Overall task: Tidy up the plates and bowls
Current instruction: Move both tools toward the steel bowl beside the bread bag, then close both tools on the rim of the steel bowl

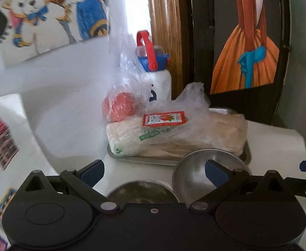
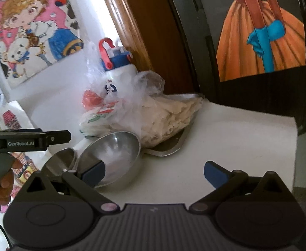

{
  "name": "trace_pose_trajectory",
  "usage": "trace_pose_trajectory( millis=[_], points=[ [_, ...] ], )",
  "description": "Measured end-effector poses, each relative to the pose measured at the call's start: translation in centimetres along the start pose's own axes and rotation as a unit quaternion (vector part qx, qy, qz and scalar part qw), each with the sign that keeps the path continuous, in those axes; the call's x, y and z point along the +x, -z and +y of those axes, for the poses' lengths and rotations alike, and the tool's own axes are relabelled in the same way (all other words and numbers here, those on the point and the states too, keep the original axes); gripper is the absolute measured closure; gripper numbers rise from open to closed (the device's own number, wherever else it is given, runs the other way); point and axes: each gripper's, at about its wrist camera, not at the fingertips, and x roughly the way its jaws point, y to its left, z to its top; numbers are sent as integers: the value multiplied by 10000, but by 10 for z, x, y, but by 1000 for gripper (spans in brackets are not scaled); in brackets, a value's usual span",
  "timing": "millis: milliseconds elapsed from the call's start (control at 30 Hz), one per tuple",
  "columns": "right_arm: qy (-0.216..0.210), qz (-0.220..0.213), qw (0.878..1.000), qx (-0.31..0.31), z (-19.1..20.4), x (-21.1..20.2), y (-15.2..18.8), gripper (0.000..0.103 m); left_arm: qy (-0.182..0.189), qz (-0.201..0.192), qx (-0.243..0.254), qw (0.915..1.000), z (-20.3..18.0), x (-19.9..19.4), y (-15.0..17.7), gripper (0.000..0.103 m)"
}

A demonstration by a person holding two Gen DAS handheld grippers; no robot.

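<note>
Two steel bowls sit on the white tabletop. In the left wrist view the larger bowl stands tilted behind my right-hand fingertip, and the smaller one lies just below the jaws. My left gripper is open, its pads pressing on nothing. In the right wrist view the larger bowl is left of centre, with the smaller bowl beside it. My right gripper is open over bare table, and its left fingertip overlaps the larger bowl's near rim.
Behind the bowls a metal tray carries a plastic bag of flatbreads. A white bottle with a red and blue lid and a bagged red fruit stand by the wall. A hand holds the left gripper's black body.
</note>
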Motion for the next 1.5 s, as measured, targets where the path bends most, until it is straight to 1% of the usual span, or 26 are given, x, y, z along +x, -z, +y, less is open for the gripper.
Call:
trace_pose_trajectory(
  millis=[233, 400, 467, 500, 533, 567, 600, 667, 767, 867, 933, 967, 1000, 1033, 1067, 1100, 1133, 1167, 1233, 1267, 1367, 1433, 1500],
  points=[
    [98, 199, 9995, 220, -4, 30, -1, 0, 64, 250, 231, 9994, -3, 27, -11, 1],
    [101, 287, 9989, 361, -7, 41, -1, 0, 260, 621, 372, 9970, -7, 49, -22, 1],
    [0, 324, 9984, 460, -8, 45, -1, 1, 346, 769, 443, 9955, -9, 57, -25, 1],
    [-39, 347, 9981, 500, -9, 48, -1, 3, 385, 853, 489, 9944, -11, 61, -26, 5],
    [-69, 375, 9979, 522, -9, 50, 0, 9, 431, 937, 539, 9932, -12, 66, -27, 8],
    [-84, 408, 9977, 529, -9, 52, 0, 11, 476, 1014, 567, 9921, -14, 69, -27, 13],
    [-91, 450, 9975, 532, -8, 54, 0, 14, 512, 1088, 586, 9910, -15, 72, -27, 16],
    [-105, 494, 9972, 544, -7, 57, 1, 15, 548, 1187, 616, 9895, -18, 76, -26, 19],
    [-159, 523, 9971, 522, -4, 58, 3, 21, 599, 1241, 652, 9883, -20, 79, -23, 22],
    [-196, 539, 9969, 543, -2, 59, 5, 26, 654, 1344, 632, 9867, -20, 82, -22, 29],
    [-233, 534, 9966, 578, -1, 58, 6, 30, 683, 1415, 632, 9856, -20, 83, -20, 34],
    [-250, 531, 9965, 587, -1, 57, 6, 32, 703, 1448, 631, 9849, -20, 83, -20, 40],
    [-269, 529, 9964, 598, 0, 57, 6, 35, 730, 1484, 616, 9843, -20, 83, -19, 45],
    [-298, 532, 9962, 616, 1, 56, 6, 39, 759, 1518, 598, 9837, -20, 83, -18, 47],
    [-333, 539, 9959, 641, 1, 56, 5, 42, 787, 1551, 581, 9830, -19, 84, -18, 52],
    [-379, 541, 9955, 673, 2, 55, 5, 49, 815, 1596, 563, 9822, -19, 84, -17, 58],
    [-444, 550, 9949, 727, 2, 55, 5, 55, 829, 1647, 535, 9814, -19, 84, -16, 61],
    [-503, 567, 9940, 793, 2, 55, 5, 58, 827, 1646, 514, 9815, -19, 84, -16, 66],
    [-561, 586, 9930, 857, 4, 55, 5, 69, 823, 1650, 480, 9817, -20, 82, -16, 82],
    [-572, 616, 9926, 871, 5, 55, 5, 72, 817, 1692, 425, 9813, -20, 82, -16, 88],
    [-422, 618, 9935, 855, 9, 54, 6, 75, 792, 1710, 294, 9817, -23, 79, -17, 93],
    [-254, 579, 9946, 820, 10, 52, 6, 80, 733, 1689, 272, 9825, -26, 77, -16, 95],
    [-57, 528, 9953, 814, 10, 47, 5, 85, 780, 1680, 172, 9826, -29, 72, -16, 96]
  ],
)
